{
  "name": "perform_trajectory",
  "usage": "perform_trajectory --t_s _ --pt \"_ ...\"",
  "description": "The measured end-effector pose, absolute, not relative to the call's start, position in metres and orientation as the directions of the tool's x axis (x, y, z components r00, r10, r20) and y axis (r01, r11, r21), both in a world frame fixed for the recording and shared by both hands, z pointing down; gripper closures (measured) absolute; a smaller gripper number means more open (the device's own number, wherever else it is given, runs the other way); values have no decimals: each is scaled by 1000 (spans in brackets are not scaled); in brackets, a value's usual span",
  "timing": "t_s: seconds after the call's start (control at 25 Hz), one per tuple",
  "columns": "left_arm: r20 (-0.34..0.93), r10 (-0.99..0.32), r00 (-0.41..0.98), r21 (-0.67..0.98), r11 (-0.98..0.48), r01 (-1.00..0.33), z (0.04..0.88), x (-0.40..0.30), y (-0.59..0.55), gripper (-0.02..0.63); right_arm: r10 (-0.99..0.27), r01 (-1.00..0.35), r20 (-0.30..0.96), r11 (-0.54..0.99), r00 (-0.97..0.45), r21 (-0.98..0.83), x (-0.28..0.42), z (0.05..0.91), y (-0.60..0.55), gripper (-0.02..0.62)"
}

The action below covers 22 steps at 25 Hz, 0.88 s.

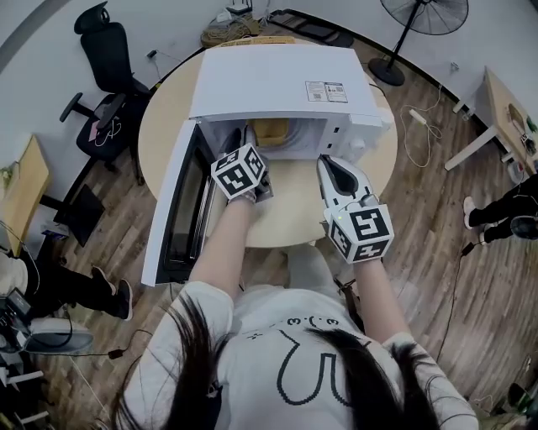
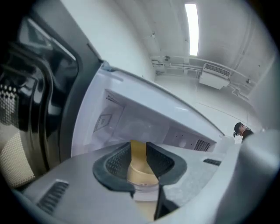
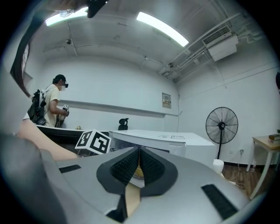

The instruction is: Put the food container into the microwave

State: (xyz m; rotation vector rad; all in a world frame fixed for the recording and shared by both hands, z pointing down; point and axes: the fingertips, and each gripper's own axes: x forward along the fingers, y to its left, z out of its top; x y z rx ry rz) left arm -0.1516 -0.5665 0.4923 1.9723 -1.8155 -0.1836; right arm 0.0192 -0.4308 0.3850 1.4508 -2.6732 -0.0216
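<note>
One white box-shaped microwave (image 1: 277, 84), one pale yellow food container (image 1: 271, 130), one round wooden counter (image 1: 168, 117). Two grey tools: left hand-held gripper (image 1: 250, 138), right hand-held gripper (image 1: 324, 161). One black office chair (image 1: 105, 50), one black standing fan (image 1: 424, 17).

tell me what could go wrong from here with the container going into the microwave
1. The left gripper seems to pinch the food container by one narrow part only, so it could tilt or slip as it is set down inside the microwave.
2. The open door stands right beside the left forearm; a careless pull back could knock it.
</note>
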Motion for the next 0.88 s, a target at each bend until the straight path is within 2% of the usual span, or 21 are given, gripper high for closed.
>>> perform_trajectory --t_s 0.6,0.88 --pt "140 -971 194 316 -142 -938 439 -158 -494 505 -871 -869 42 491 -490 59 20 342 -406 565" --pt "77 -973 219 192 -201 -961 398 -149 -477 505 -869 -867 26 495 -494 58 27 325 -409 565"
